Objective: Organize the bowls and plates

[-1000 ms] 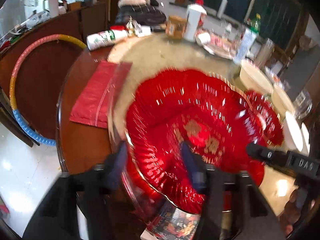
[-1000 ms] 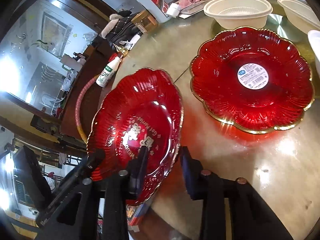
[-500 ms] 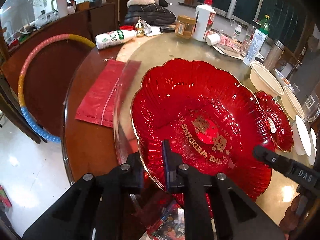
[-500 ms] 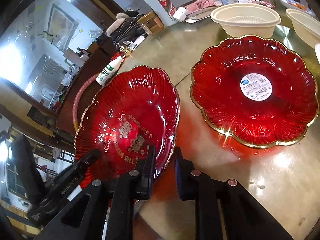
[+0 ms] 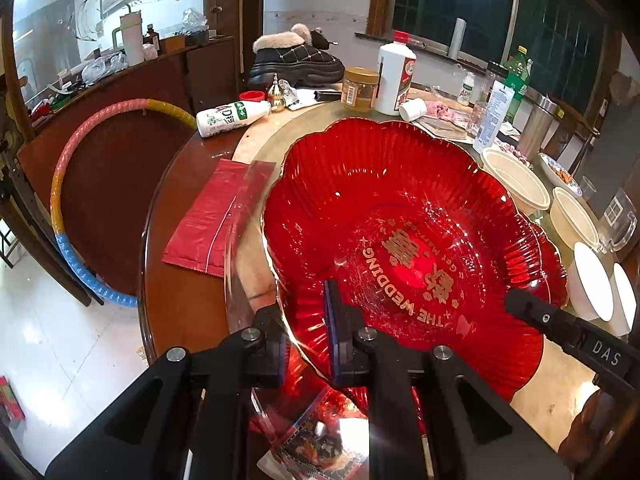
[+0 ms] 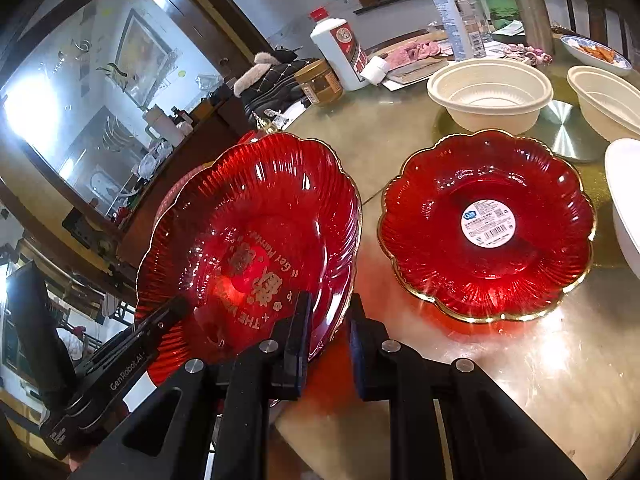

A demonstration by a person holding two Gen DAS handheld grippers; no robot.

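Observation:
A big red scalloped plate (image 5: 400, 216) with gold "THE WEDDING" lettering is held tilted above the table edge; it also shows in the right wrist view (image 6: 256, 236). My left gripper (image 5: 308, 332) is shut on its near rim. My right gripper (image 6: 328, 332) is shut on the same plate's opposite rim. A second red plate (image 6: 520, 248) with a white sticker lies flat on the glass turntable (image 6: 560, 380) to the right. Cream bowls (image 6: 490, 96) stand behind it, and white bowls (image 5: 592, 280) stand at the right.
A red plastic packet (image 5: 216, 220) lies on the wooden table rim. A white bottle (image 5: 394, 76), a jar (image 5: 360, 88), a lying drink bottle (image 5: 232, 116) and a dark boot (image 5: 296, 56) crowd the far side. A hoop (image 5: 64, 200) leans at the left.
Both grippers closed on the wedding plate's rim from opposite sides. The plate has lifted and tilted up off the table.

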